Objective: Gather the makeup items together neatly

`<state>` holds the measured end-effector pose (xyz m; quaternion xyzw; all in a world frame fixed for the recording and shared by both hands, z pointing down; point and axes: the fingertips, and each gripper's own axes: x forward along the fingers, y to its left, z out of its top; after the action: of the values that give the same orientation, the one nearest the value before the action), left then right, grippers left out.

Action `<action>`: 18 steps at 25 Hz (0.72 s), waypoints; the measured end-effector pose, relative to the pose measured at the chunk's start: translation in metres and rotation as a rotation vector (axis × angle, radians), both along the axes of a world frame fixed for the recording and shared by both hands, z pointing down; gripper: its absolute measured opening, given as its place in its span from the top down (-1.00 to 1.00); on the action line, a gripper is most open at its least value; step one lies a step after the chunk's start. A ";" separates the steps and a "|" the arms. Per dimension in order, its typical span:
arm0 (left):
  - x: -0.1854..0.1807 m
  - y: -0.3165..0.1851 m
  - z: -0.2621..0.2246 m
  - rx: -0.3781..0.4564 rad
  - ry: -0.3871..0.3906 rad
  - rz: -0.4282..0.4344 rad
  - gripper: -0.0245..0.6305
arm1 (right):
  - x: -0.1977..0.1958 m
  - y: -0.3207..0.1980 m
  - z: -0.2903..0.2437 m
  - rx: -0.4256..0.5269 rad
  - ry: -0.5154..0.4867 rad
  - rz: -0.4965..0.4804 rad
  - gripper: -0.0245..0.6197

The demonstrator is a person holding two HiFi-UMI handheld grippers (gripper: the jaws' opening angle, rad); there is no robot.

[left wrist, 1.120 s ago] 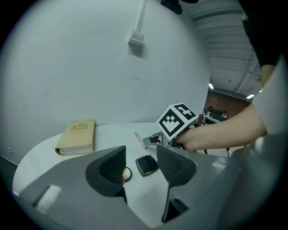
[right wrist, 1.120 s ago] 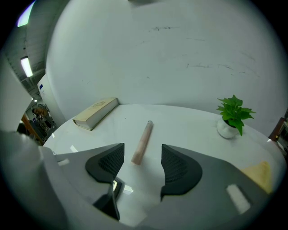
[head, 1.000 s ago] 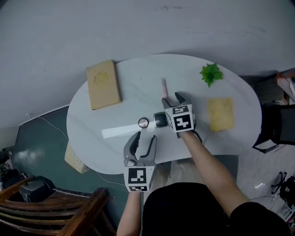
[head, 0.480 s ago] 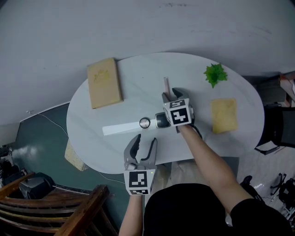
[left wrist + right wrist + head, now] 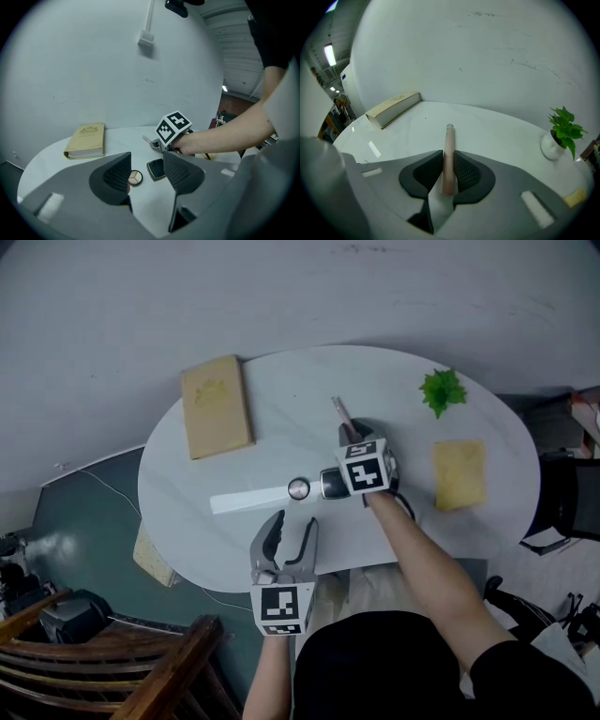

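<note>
A slim pink makeup stick (image 5: 449, 154) lies on the white oval table (image 5: 281, 418), pointing away from me. My right gripper (image 5: 449, 176) has just been closing and is now shut on the stick's near end, both pads against it. In the head view the stick (image 5: 339, 411) pokes out beyond that gripper (image 5: 352, 433). A round eyeshadow compact (image 5: 298, 488) and a black square compact (image 5: 330, 484) sit just left of it. My left gripper (image 5: 288, 532) hangs open over the table's near edge, nothing between its pads; past its jaws lie the two compacts (image 5: 135, 177) (image 5: 156, 168).
A tan book (image 5: 217, 406) lies at the far left of the table, a small potted plant (image 5: 442, 390) at the far right, a yellow pad (image 5: 459, 473) at the right edge. A white strip (image 5: 246, 499) stretches left of the round compact. A wooden chair (image 5: 141, 667) stands at lower left.
The right gripper's jaws came down round the pink stick and closed on it, and the stick now sits slightly tilted. The left gripper has stayed where it was.
</note>
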<state>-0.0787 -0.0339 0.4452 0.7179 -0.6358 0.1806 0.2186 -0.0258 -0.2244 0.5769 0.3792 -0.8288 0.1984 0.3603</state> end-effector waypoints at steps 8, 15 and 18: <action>-0.003 0.006 -0.002 0.005 -0.001 0.007 0.27 | 0.005 0.002 -0.005 0.014 0.000 0.004 0.69; 0.000 0.010 -0.005 0.021 0.004 0.045 0.28 | 0.026 0.016 -0.027 0.045 -0.020 0.039 0.69; 0.004 0.010 -0.007 0.031 0.005 0.075 0.28 | 0.039 0.028 -0.034 0.049 -0.026 0.070 0.69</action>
<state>-0.0751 -0.0239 0.4379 0.7449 -0.6106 0.1771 0.2023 0.0133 -0.1967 0.5432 0.4140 -0.8244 0.1954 0.3328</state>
